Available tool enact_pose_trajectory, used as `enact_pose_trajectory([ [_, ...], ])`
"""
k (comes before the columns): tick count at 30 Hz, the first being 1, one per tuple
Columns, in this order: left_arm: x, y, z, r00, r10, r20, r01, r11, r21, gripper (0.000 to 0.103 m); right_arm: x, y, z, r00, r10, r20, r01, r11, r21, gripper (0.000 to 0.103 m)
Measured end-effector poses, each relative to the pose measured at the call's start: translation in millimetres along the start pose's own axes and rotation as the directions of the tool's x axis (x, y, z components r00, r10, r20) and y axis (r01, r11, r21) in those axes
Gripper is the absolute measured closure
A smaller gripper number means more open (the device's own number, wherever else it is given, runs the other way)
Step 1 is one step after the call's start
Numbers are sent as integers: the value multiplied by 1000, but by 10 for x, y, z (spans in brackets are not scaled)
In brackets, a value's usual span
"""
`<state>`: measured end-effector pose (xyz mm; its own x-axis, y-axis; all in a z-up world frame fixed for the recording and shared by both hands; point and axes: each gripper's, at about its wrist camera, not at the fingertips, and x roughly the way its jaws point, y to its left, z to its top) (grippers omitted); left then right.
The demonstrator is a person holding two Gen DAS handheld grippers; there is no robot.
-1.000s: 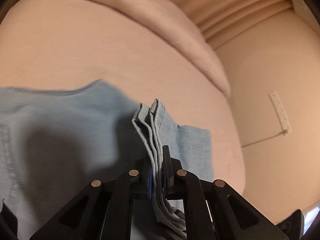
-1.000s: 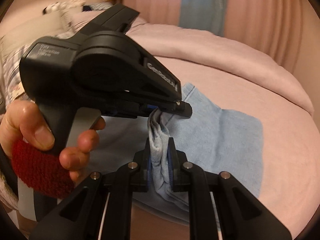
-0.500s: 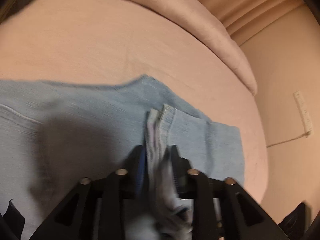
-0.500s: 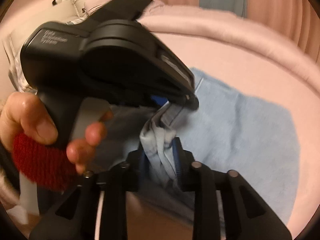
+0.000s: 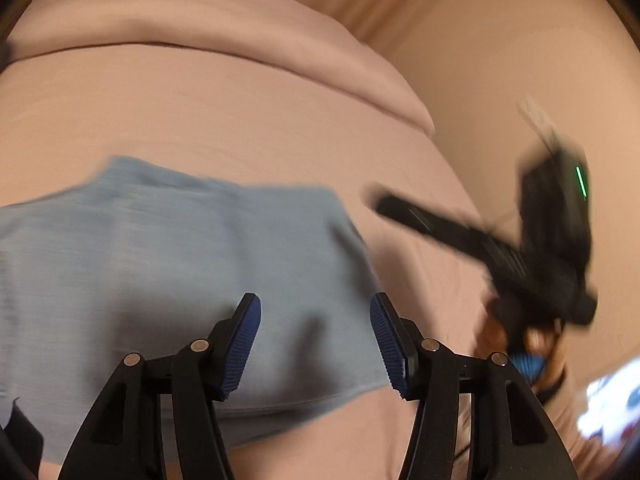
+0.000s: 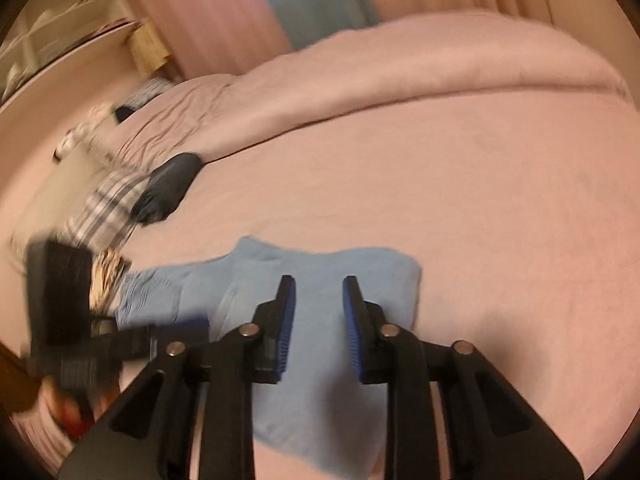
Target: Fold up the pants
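The light blue pants lie folded flat on the pink bed; they also show in the right wrist view. My left gripper is open and empty, just above the pants' near right part. My right gripper is open and empty above the fold's middle. The right gripper's black body shows blurred at the right of the left wrist view. The left gripper's body shows blurred at the left of the right wrist view.
A folded pink duvet lies along the far side of the bed. A dark item and striped cloth lie at the bed's left. Pink curtains hang behind. A wall stands to the right.
Both grippers have let go of the pants' hems and opened. The pants now lie flat on the bed. Both grippers have pulled back and apart.
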<state>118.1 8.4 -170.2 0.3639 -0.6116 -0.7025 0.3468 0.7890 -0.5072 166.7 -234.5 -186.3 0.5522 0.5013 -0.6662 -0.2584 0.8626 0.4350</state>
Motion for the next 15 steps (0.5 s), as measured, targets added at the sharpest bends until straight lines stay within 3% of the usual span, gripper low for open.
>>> enact_pose_trajectory([
  [3,319,-270,-77,998,-25,-55,28,998,54,47,255,-88,112,998,-44,-43,43,999,-17,85],
  [5,527,-378,-146,997,2,-82,6,995,99,47,442,-67,92,991,-70,-110,67,997,-27,86],
  [8,721,-354,-235,994,48,-101,-35,992,119,47,778,-195,-22,961,-126,-245,118,992,-47,100],
  [14,579,-347,-252,995,53,-87,-40,989,144,48,611,-402,-3,976,-28,-218,41,998,57,102],
  [15,492,-333,-240,997,49,-62,-40,990,137,47,514,-360,-7,982,-17,-186,29,998,60,91],
])
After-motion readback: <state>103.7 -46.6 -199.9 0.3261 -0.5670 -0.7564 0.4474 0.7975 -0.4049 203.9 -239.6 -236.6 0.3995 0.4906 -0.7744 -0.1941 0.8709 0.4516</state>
